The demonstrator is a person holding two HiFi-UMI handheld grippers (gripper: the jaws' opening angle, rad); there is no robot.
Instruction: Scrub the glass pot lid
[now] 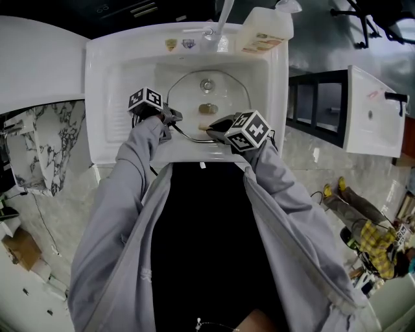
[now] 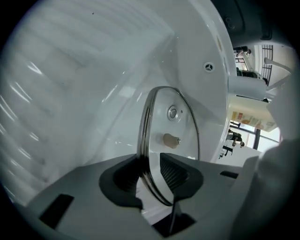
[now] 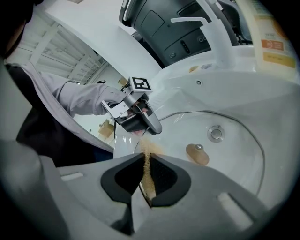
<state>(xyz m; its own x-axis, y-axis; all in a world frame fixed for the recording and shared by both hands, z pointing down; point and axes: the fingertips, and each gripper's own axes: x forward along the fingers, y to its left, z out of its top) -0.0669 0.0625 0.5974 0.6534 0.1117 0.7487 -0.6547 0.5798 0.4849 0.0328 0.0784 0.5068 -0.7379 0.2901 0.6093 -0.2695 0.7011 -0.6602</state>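
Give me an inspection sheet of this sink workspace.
Surface: white sink, looks clean.
Job's things: glass pot lid tilted in the basin; tan scrub pad over its near edge.
Clutter: bottle beside the faucet on the back ledge.
Grippers: left gripper shut on the lid's rim; right gripper shut on the pad.
Cables: nothing seen at the sink.
Surroundings: white counter at right.

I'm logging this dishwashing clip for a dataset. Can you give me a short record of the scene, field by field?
place: white sink
lid: round glass pot lid with a metal rim, tilted in the basin
left gripper: shut on the lid's rim
right gripper: shut on a thin tan scrub pad, which reaches toward the lid's near edge
contact of pad and lid: cannot tell
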